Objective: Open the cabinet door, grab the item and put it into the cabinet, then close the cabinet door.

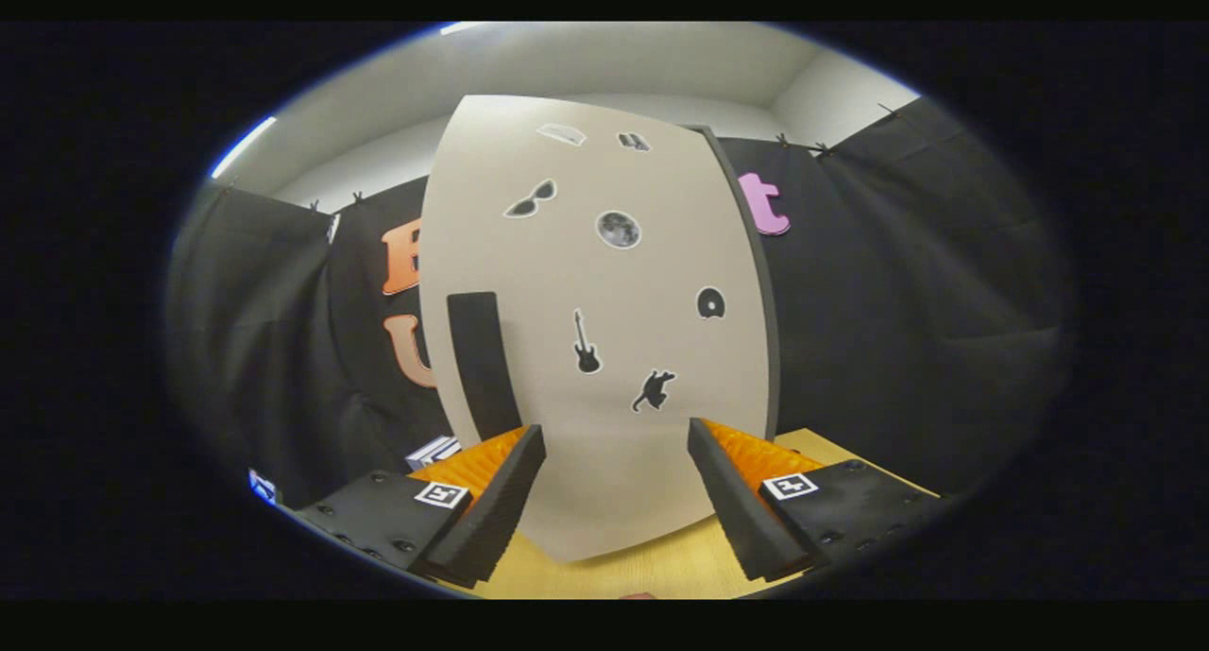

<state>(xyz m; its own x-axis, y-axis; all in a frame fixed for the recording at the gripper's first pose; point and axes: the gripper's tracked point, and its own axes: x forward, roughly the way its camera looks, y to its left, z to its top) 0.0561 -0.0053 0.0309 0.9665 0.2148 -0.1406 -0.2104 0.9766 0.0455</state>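
I'm holding my hand-held gripper released, fingers spread and gripping nothing. The cabinet door is standing shut just ahead, filling the gap between the fingers. Its dark handle is sitting just beyond my left finger. The cabinet is resting on the yellow worktop.

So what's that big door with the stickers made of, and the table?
The cabinet door looks like painted or laminated board: flat, matte beige, no grain. Its handle looks like dull black plastic or foam. The table seems pale yellow wood or laminate, faintly streaked. The gripper is open, just before the door.
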